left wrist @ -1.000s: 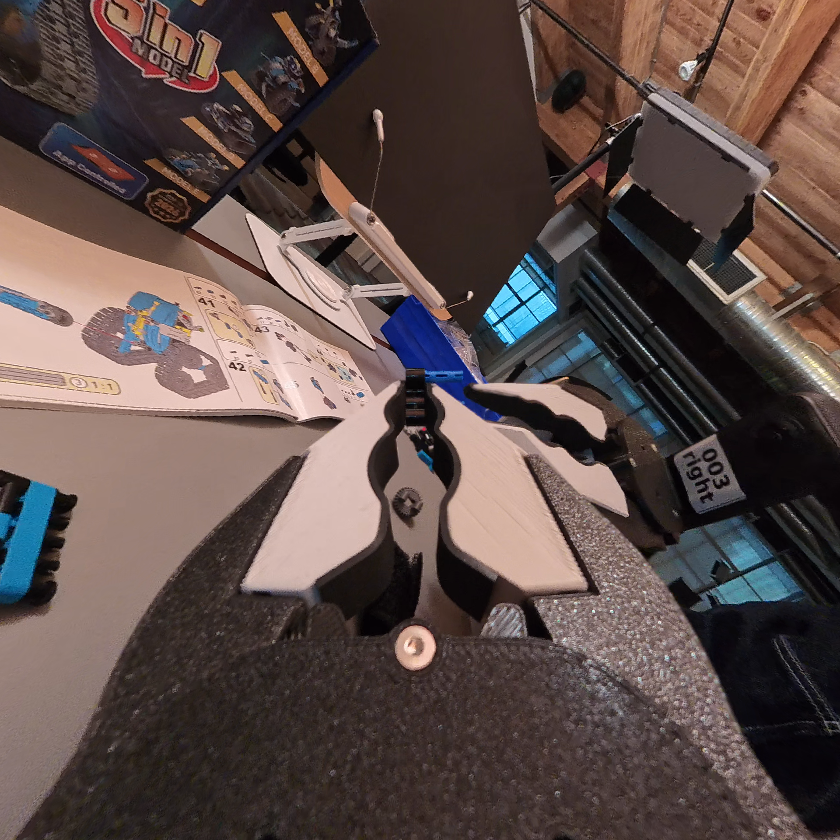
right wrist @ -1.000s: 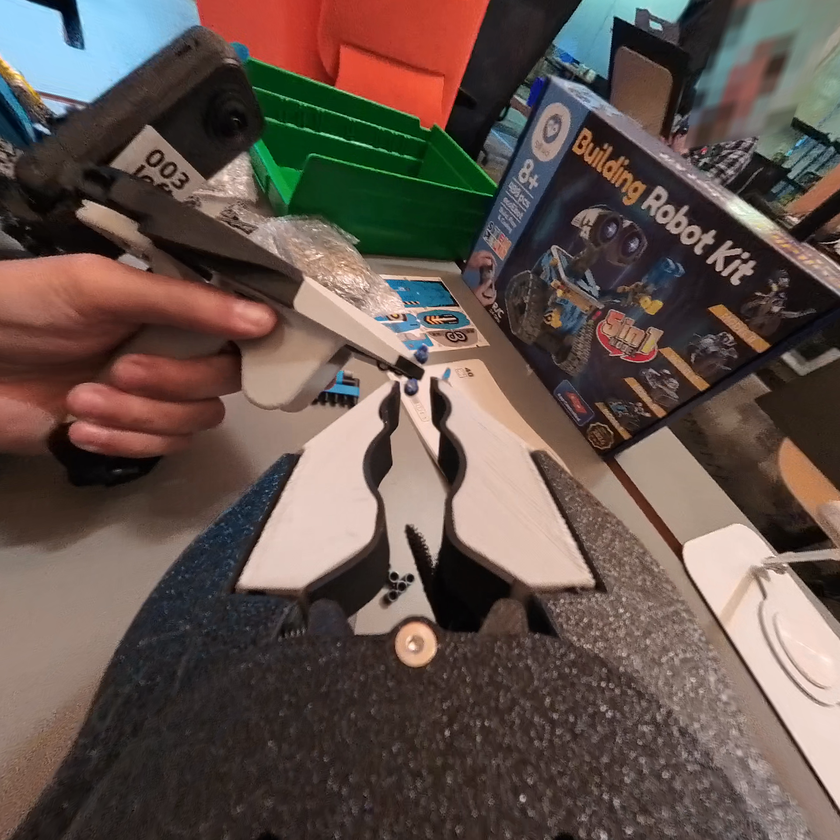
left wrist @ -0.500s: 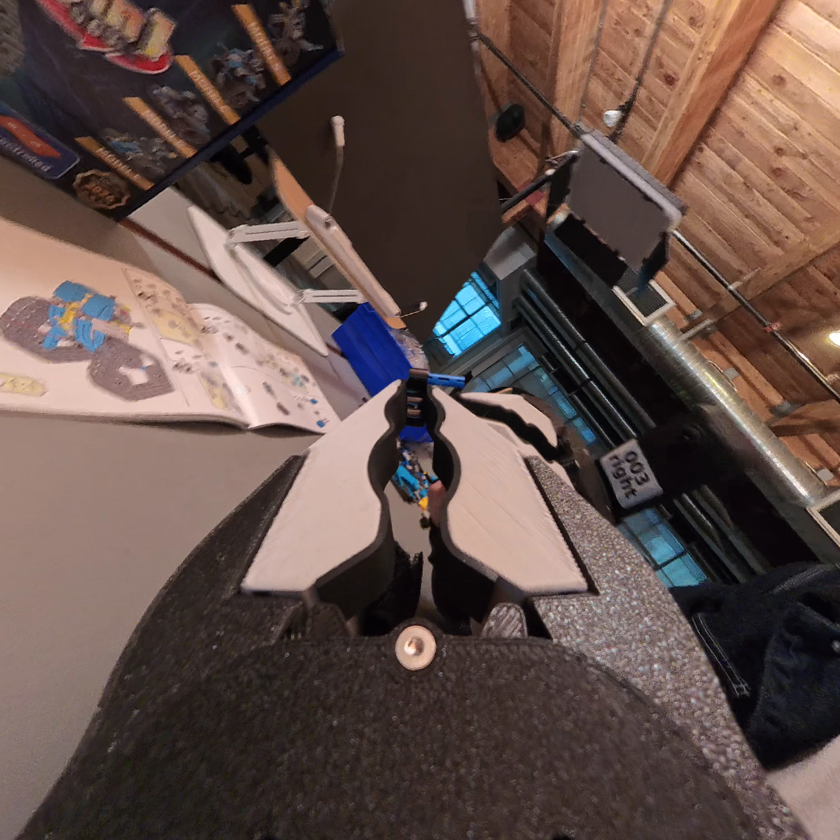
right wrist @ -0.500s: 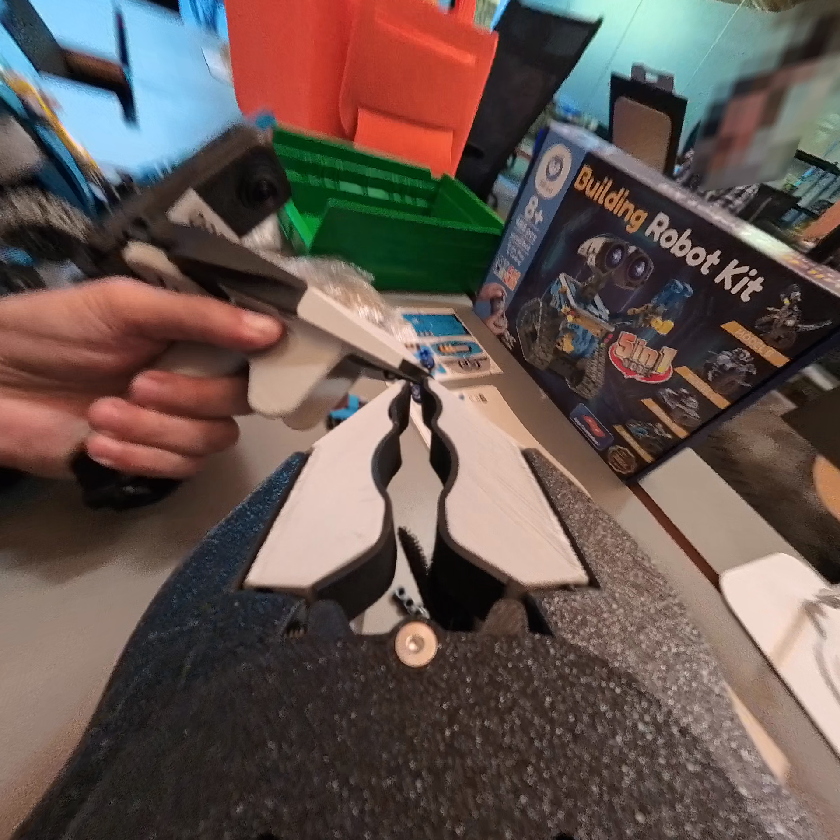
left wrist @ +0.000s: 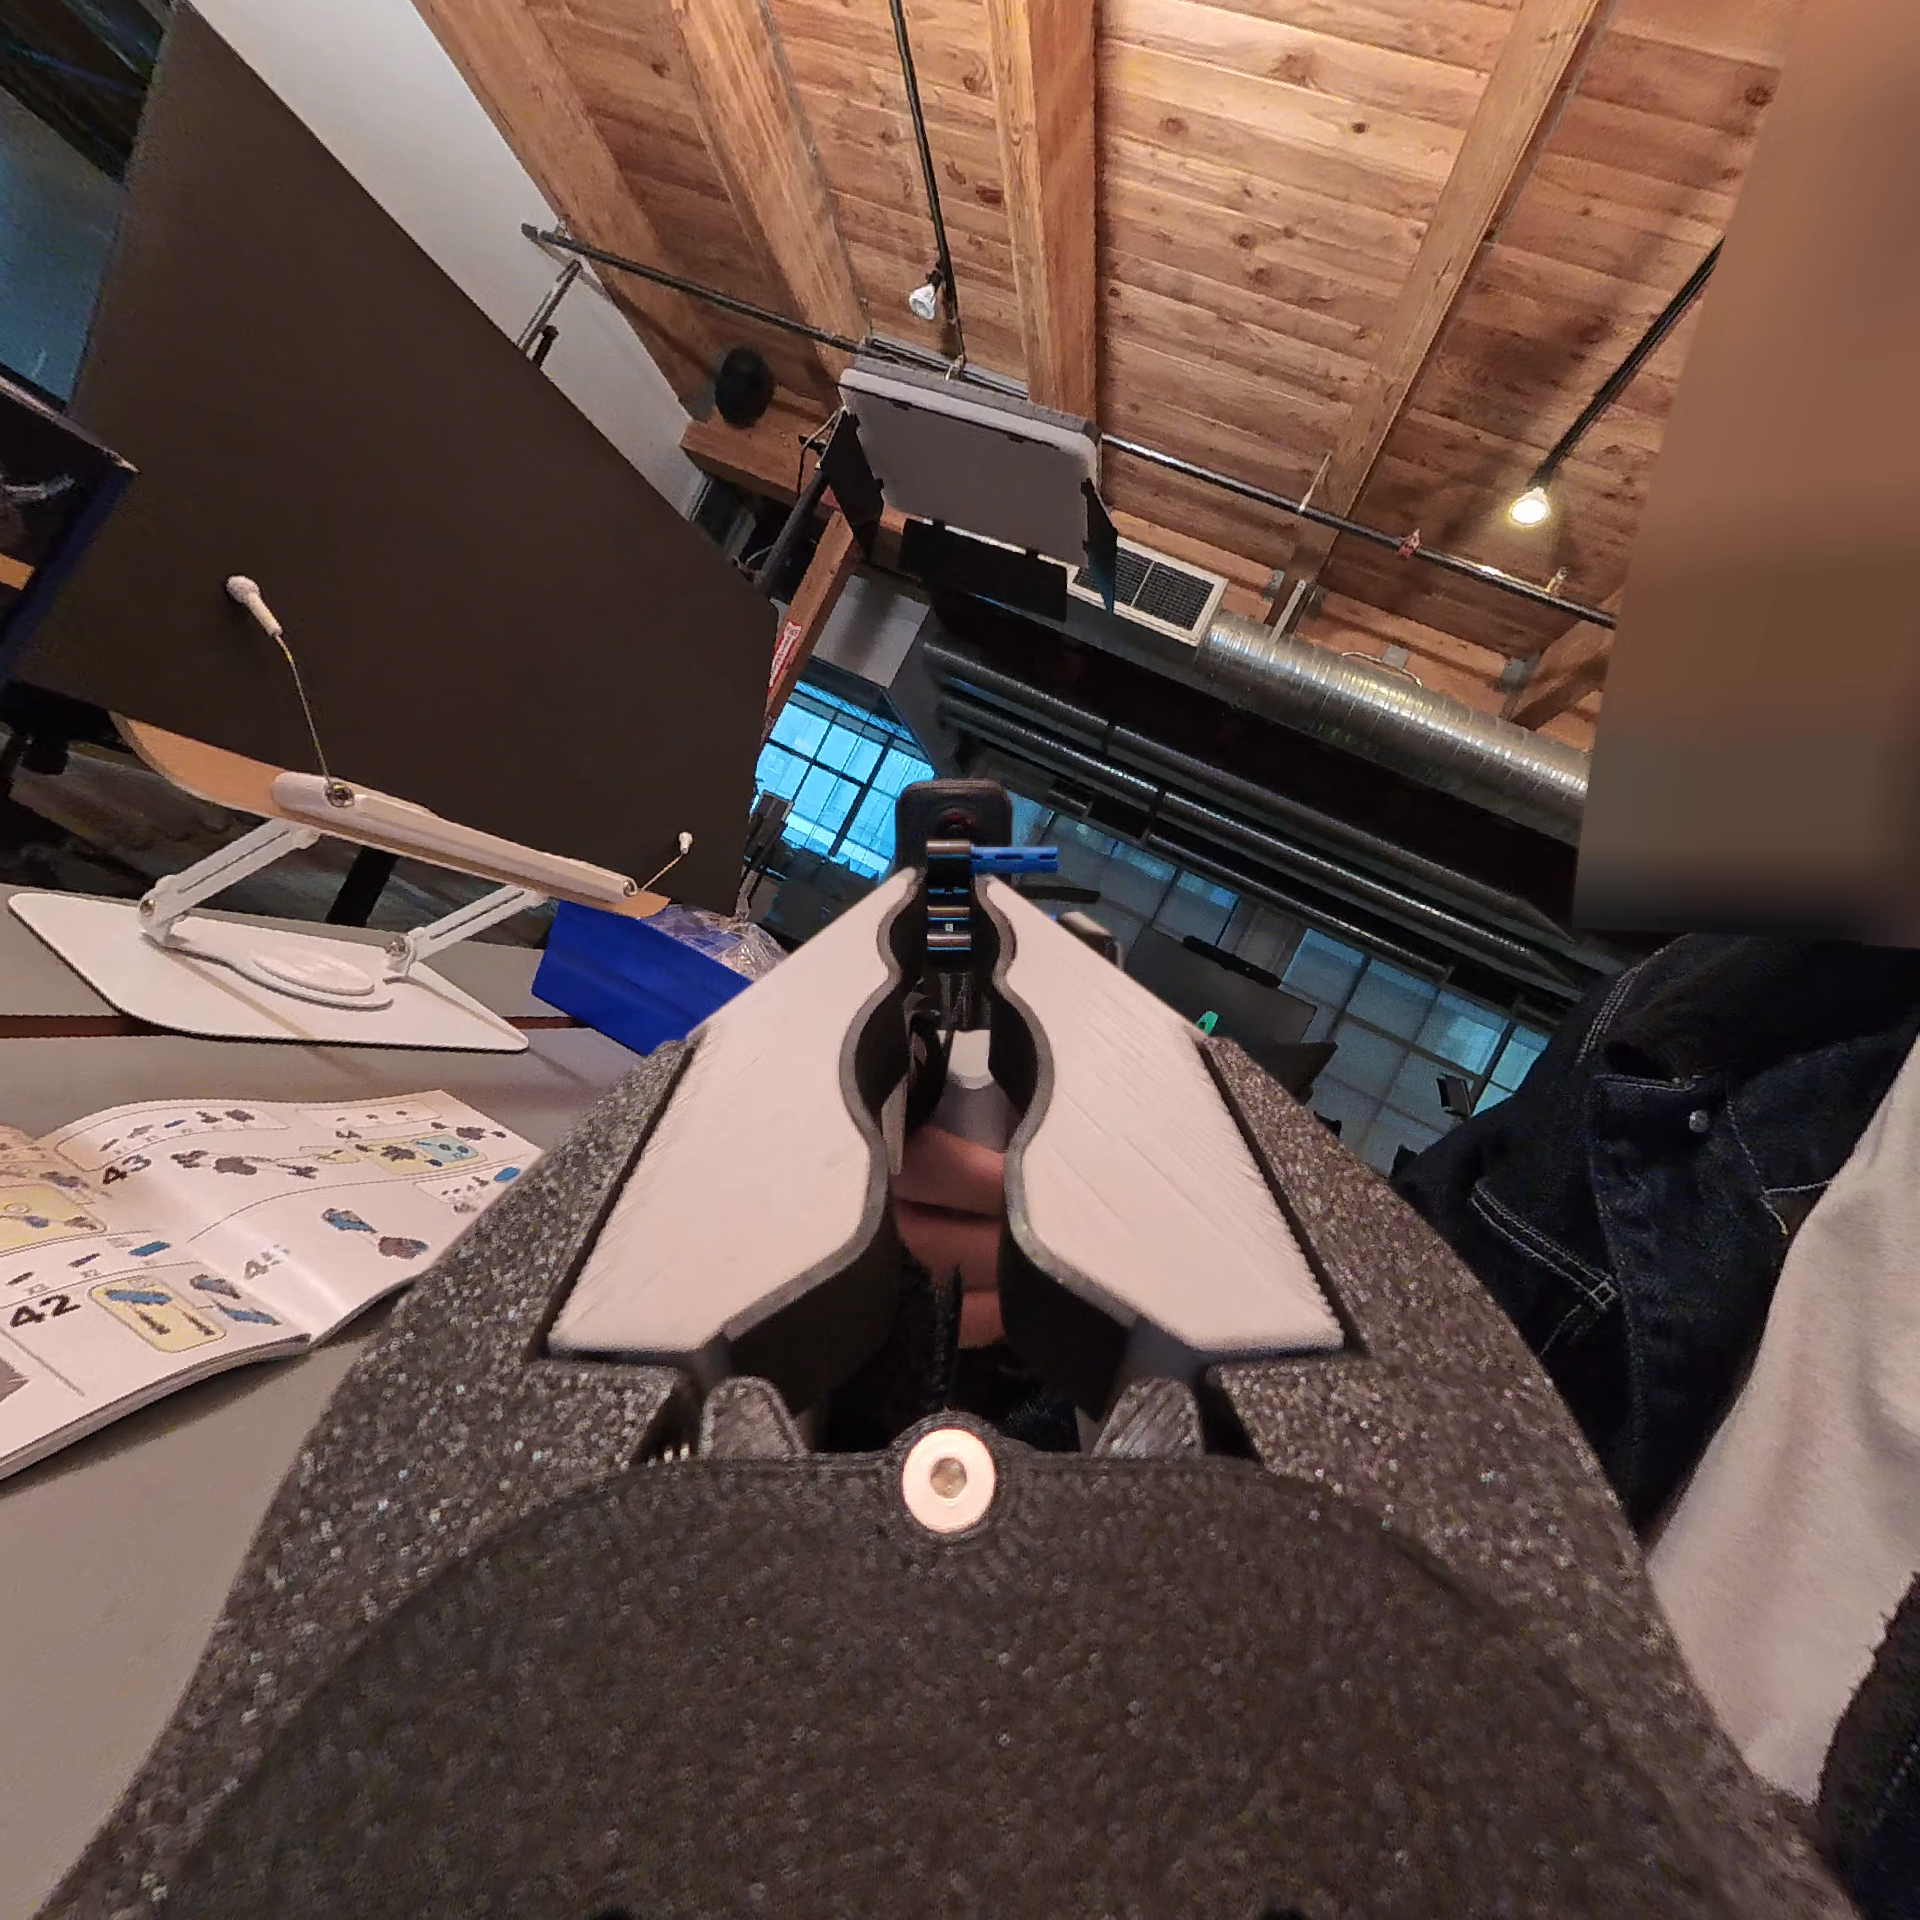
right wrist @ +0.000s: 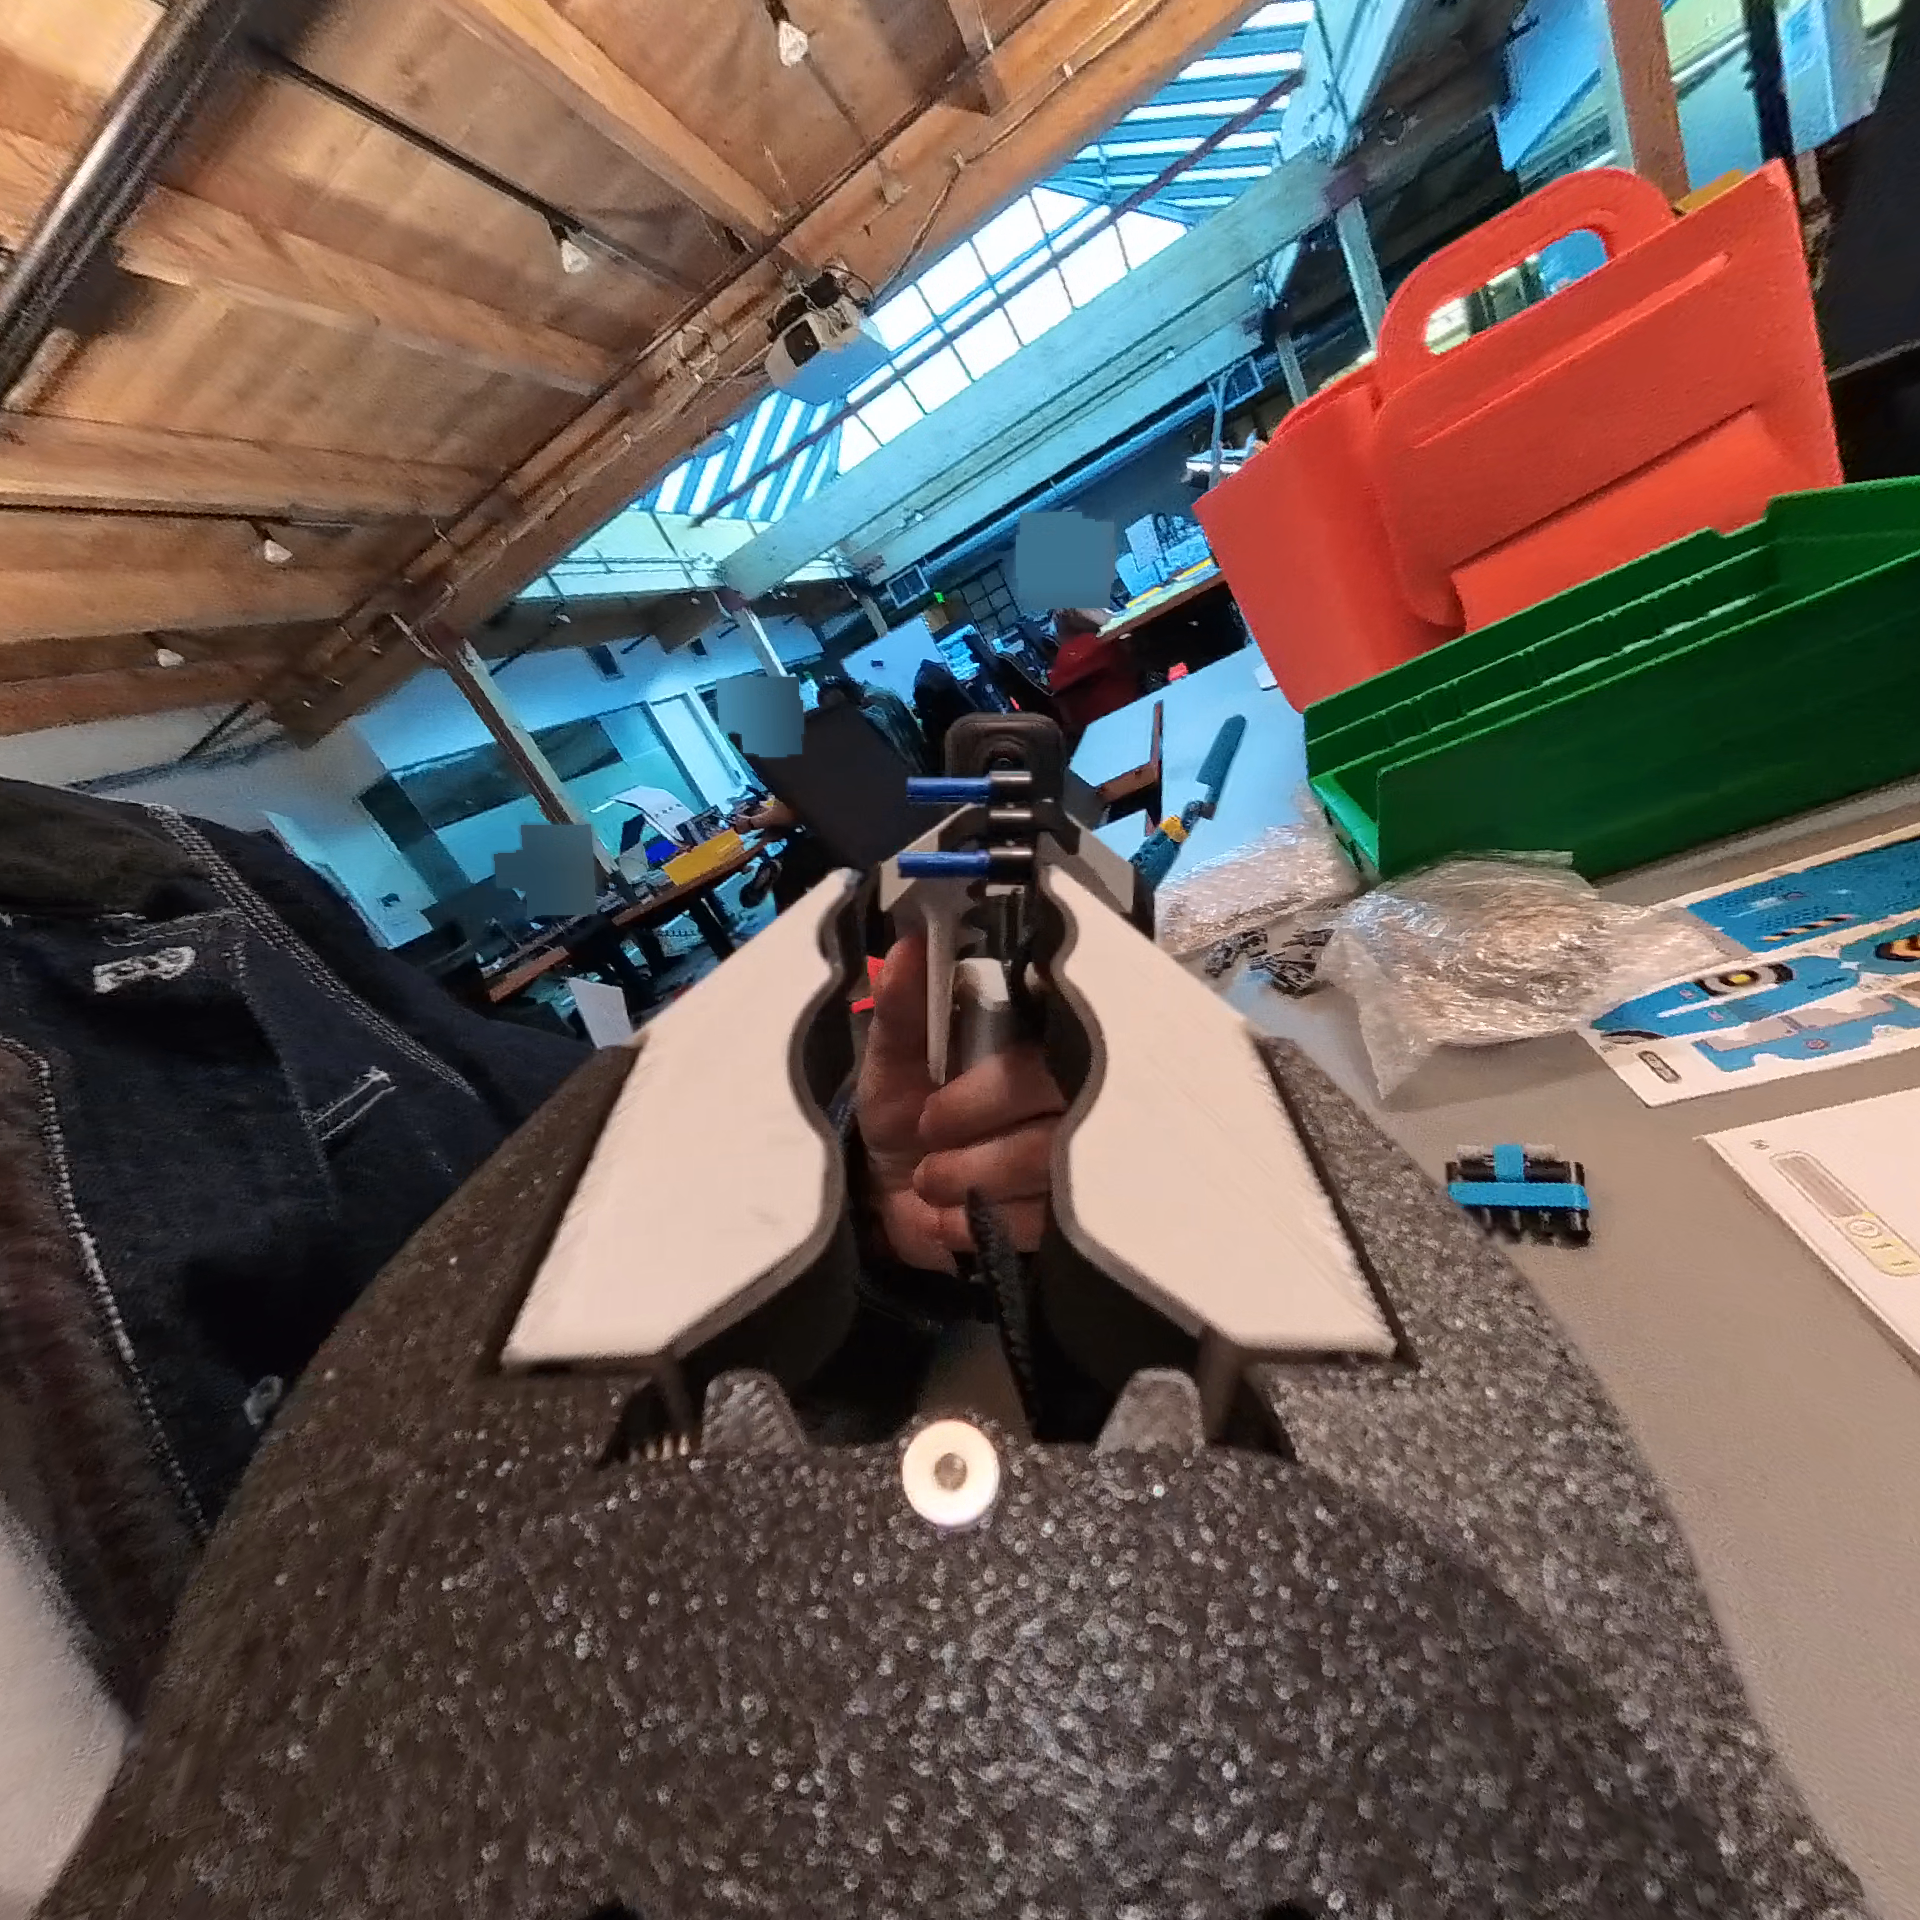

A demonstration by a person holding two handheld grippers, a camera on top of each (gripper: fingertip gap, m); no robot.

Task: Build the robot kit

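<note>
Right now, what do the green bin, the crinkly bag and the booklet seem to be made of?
The bin is probably moulded plastic: uniform green, stepped rim, dull sheen.
The bag looks like thin clear plastic film: wrinkled and glinting.
The booklet looks like matte printed paper: thin pages lying open, edges slightly lifted.

Each claw, left (left wrist: 948,914) and right (right wrist: 945,883), has pale grey ridged fingers edged black on a speckled black body with one silver screw. The person wears a dark denim jacket (left wrist: 1662,1195) over white.
</note>
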